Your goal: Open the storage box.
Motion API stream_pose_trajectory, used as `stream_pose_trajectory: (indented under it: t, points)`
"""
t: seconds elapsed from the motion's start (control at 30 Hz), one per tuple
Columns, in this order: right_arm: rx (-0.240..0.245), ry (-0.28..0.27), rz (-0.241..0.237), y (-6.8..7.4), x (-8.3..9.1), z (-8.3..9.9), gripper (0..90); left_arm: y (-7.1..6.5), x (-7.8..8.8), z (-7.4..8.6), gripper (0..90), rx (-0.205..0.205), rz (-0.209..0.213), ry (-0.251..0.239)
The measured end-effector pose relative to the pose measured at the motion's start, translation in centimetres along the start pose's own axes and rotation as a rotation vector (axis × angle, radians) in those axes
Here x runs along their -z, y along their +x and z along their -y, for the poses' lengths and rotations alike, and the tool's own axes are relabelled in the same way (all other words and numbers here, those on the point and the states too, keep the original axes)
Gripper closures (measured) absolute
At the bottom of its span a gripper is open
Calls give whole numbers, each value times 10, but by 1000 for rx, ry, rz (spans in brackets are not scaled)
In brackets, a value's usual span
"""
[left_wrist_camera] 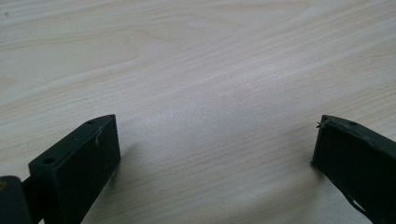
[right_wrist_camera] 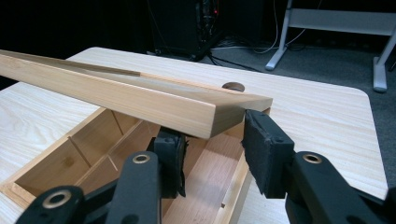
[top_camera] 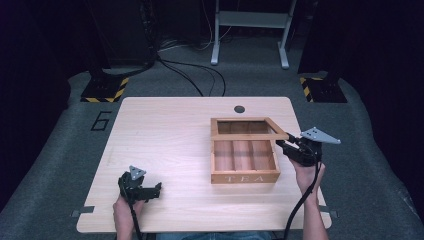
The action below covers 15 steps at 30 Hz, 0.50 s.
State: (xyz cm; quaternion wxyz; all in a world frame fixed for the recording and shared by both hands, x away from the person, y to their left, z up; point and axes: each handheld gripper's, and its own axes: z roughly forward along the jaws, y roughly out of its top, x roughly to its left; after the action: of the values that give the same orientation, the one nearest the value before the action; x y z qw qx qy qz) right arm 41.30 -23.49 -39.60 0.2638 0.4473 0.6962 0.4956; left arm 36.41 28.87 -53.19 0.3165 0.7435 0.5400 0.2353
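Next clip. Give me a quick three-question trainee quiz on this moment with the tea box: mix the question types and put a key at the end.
1. True or false: the lid of the tea box is fully shut.
2. Which gripper is at the lid's corner? A) left gripper B) right gripper
3. Fill in: the left gripper's fingers are spread over bare ____.

Key: 1 false, the lid is raised; 2 B, its fingers sit either side of the front right corner; 3 table.
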Motion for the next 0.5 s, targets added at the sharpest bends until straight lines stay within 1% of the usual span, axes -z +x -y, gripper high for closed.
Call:
stream_pose_trajectory:
  t: [0.27,0.5]
  points:
    - [-18,4,-9,-3,-3,-15,597,0,0,0,4,0,1,0]
    - [-21,3,-11,-6,-5,-23,597,0,0,0,5,1,2,0]
